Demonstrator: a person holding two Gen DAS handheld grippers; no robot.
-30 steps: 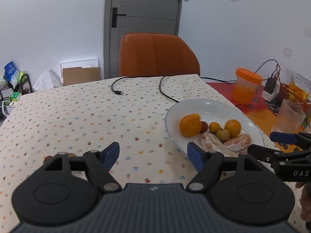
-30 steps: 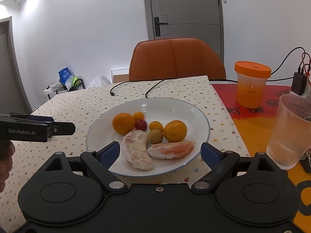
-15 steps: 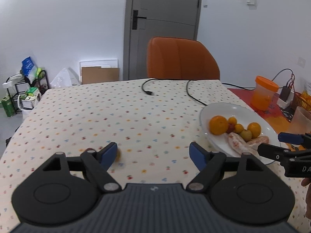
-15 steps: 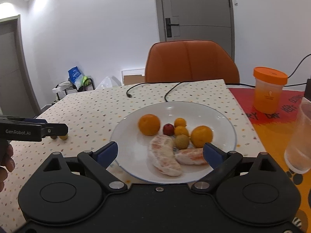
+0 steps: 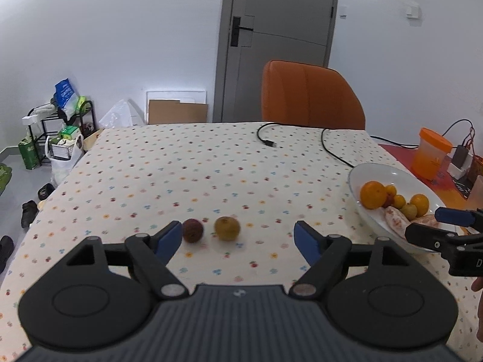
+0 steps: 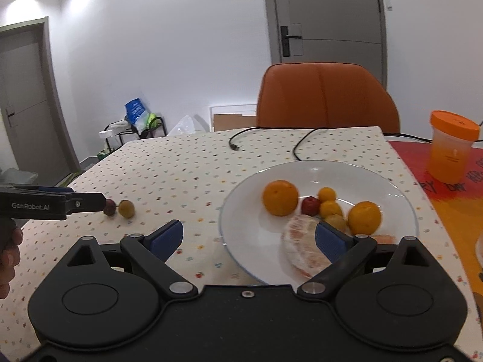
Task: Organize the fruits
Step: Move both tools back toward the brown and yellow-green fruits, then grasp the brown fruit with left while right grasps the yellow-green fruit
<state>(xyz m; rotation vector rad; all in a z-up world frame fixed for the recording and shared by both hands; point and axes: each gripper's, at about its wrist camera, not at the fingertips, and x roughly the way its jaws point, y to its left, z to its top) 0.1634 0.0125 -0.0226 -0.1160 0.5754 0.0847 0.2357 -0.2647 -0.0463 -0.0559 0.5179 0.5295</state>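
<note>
A white plate holds a large orange, a red plum, several small oranges and peeled citrus pieces; the plate also shows in the left wrist view. A dark red lychee and a yellow-brown fruit lie on the tablecloth, also seen in the right wrist view as the lychee and the yellow-brown fruit. My left gripper is open, just before these two. My right gripper is open, over the plate's near left edge.
A black cable lies at the table's far side before an orange chair. An orange-lidded cup stands on a red mat at right. A clear glass is at the far right. A rack with bags stands left.
My left gripper has swung left, away from the plate, and the two loose fruits have come between its fingers' line. My right gripper has shifted left, so the plate sits to the right.
</note>
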